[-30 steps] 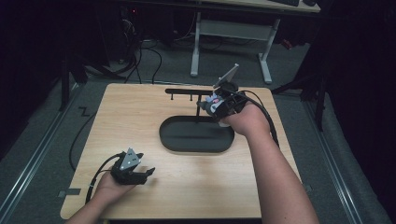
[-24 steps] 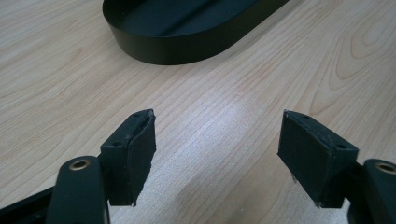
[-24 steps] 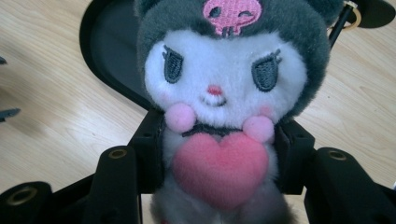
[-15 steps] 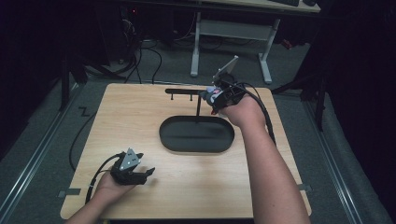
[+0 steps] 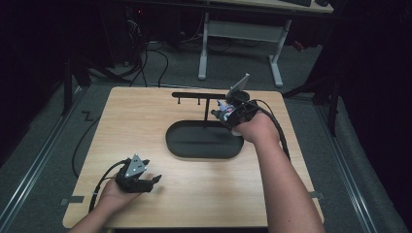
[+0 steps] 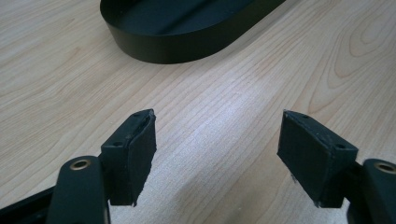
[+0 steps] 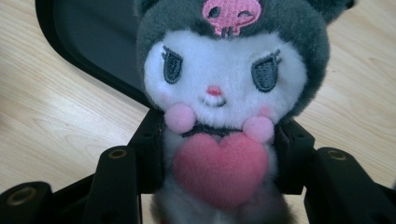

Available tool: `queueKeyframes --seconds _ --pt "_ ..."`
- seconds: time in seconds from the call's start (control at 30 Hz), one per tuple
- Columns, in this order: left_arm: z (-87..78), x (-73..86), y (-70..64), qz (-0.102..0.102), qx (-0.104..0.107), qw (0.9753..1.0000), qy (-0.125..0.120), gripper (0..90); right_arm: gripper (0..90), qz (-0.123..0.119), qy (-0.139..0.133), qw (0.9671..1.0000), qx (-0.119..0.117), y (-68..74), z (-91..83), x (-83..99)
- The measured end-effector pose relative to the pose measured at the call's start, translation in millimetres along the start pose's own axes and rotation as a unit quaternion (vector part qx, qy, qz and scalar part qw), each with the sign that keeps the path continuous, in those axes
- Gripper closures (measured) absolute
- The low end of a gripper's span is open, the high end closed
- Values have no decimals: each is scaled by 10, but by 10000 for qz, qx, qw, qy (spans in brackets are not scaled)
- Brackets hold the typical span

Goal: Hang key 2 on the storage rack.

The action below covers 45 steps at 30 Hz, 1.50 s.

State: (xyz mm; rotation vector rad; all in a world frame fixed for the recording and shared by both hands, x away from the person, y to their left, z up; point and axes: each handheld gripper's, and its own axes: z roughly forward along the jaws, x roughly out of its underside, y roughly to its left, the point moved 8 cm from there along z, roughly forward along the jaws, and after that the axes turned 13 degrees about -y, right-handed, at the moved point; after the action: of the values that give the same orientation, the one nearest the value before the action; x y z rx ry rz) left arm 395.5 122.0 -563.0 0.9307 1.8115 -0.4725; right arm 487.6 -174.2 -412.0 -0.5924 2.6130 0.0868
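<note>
The right tool (image 7: 212, 154) grips a plush (image 7: 224, 93) above the tray's (image 5: 194, 148) far right end, beside the rack (image 5: 204, 97), perhaps for hanging; not yet placed. The left tool (image 6: 217, 154) rests wide, empty, on the worktop (image 5: 145, 126).

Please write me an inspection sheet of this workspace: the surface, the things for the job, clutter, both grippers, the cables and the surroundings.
Surface: light wooden table, bare apart from the items below.
Job's things: black oval tray near the middle, nothing seen inside; black rack with small hooks standing behind it; plush toy with grey hood and pink heart.
Clutter: nothing seen.
Grippers: left gripper open, jaws wide apart above bare wood at the near left; right gripper shut on the plush toy, held at the rack's right end.
Cables: one black cable trails from each gripper.
Surroundings: dark room, grey floor, a white desk frame behind, loose floor cables.
</note>
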Motion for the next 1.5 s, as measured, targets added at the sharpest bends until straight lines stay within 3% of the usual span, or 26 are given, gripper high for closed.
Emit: queueKeyframes --seconds 0.43,0.73,0.97,1.13,1.5 --pt "-3 18 -2 4 36 10000 67 283 472 69 42 9997 -238 70 417 92" --pt "10 44 -30 27 34 9999 97 283 464 4 22 9997 -250 106 521 40" --pt "4 53 -20 20 18 9999 120 283 449 7 -199 9995 -255 127 675 32" --pt "7 58 -18 20 5 9999 117 281 326 -51 -281 9994 -180 145 754 30" --pt "-4 46 -11 -11 -2 9999 103 278 303 65 -511 9985 -157 113 755 160"
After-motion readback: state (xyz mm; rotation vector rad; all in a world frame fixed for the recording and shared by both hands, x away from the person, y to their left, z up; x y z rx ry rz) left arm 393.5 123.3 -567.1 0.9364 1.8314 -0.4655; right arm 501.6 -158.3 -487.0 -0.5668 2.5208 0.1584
